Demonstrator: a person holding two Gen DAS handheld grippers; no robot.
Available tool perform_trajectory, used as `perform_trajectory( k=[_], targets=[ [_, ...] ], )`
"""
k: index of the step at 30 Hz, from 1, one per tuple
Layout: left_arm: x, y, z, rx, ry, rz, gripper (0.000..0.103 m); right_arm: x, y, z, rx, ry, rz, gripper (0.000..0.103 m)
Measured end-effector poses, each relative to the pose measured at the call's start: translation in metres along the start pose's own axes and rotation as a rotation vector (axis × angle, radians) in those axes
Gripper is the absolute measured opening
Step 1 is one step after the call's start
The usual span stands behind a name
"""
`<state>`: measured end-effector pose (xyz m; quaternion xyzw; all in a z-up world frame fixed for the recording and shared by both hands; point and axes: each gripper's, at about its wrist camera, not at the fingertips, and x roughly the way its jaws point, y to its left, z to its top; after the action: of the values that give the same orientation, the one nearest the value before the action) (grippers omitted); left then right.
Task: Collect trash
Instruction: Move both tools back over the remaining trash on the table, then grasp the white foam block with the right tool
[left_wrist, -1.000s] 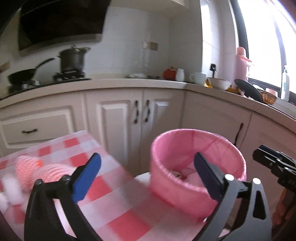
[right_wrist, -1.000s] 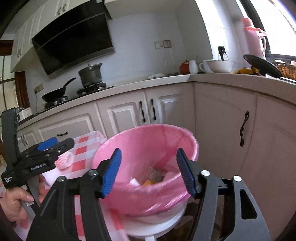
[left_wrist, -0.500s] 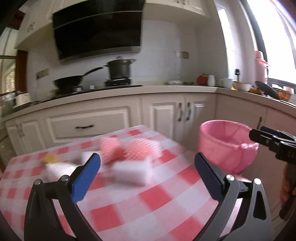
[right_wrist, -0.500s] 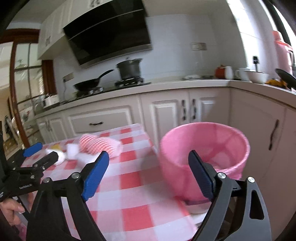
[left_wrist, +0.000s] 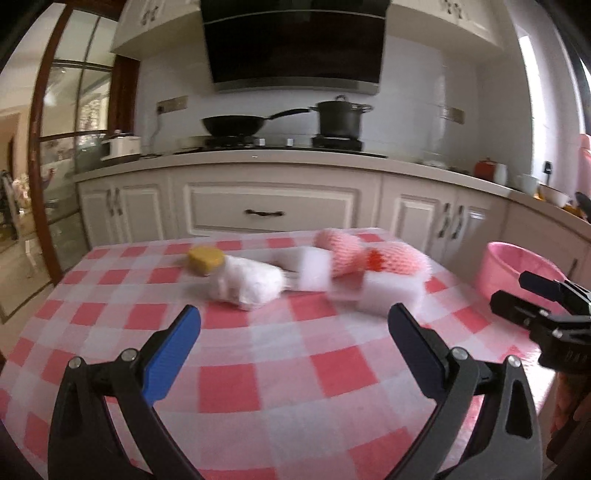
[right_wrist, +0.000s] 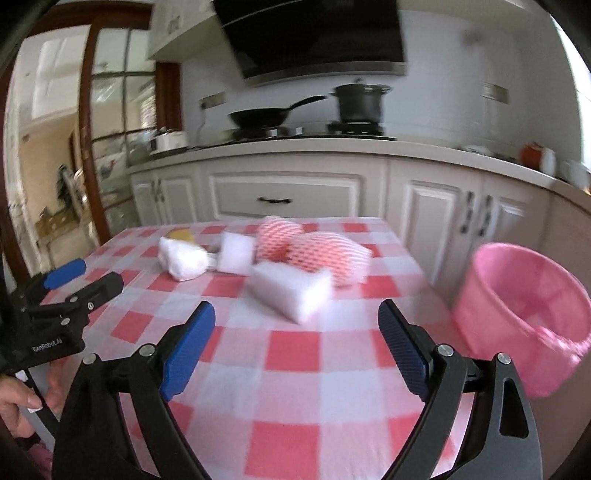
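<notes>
Toward the far edge of the table (left_wrist: 258, 369), on its red-and-white checked cloth, lies a loose cluster of trash. Counted from the right wrist view, it holds two pink foam fruit nets (right_wrist: 328, 254), both webbed and puffy, lying side by side; two white foam blocks (right_wrist: 291, 291), one large and nearest the grippers, one smaller behind it; one crumpled white paper wad (right_wrist: 184, 260); and one small yellow piece (left_wrist: 205, 258) at the wad's far side, too blurred to name. The wad and the smaller block lie close together, and the nets touch the blocks.

Off the table's right edge stands one bin with a pink liner (right_wrist: 524, 314), its mouth open and well apart from the cluster.

Both tools hover over the near part of the cloth. The left gripper (left_wrist: 291, 350) has its blue-padded jaws spread wide with nothing between them. The right gripper (right_wrist: 295, 347) likewise stands wide and holds nothing. A hand (right_wrist: 18, 402) grasps the left tool's handle, whose body bears the white lettering "GenRobot.AI".
</notes>
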<state>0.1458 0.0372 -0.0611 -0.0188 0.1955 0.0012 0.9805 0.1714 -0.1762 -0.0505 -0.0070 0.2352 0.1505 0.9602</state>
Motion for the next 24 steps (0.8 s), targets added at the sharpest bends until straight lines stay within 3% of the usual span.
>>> perform_trajectory(
  k=[12, 15, 19, 24],
  targets=[
    [0.021, 0.058, 0.008, -0.100, 0.051, 0.139, 0.098, 0.113, -0.015, 0.025, 0.006, 0.122, 0.056, 0.084],
    [0.022, 0.061, 0.006, -0.077, 0.026, 0.234, 0.098, 0.129, -0.017, 0.030, 0.008, 0.129, 0.055, 0.084],
    [0.027, 0.064, 0.009, -0.064, 0.025, 0.237, 0.098, 0.151, -0.020, 0.034, 0.025, 0.172, 0.101, 0.084],
    [0.033, 0.064, 0.005, -0.067, 0.038, 0.227, 0.098, 0.149, -0.015, 0.029, 0.014, 0.200, 0.185, 0.084]
  ],
)
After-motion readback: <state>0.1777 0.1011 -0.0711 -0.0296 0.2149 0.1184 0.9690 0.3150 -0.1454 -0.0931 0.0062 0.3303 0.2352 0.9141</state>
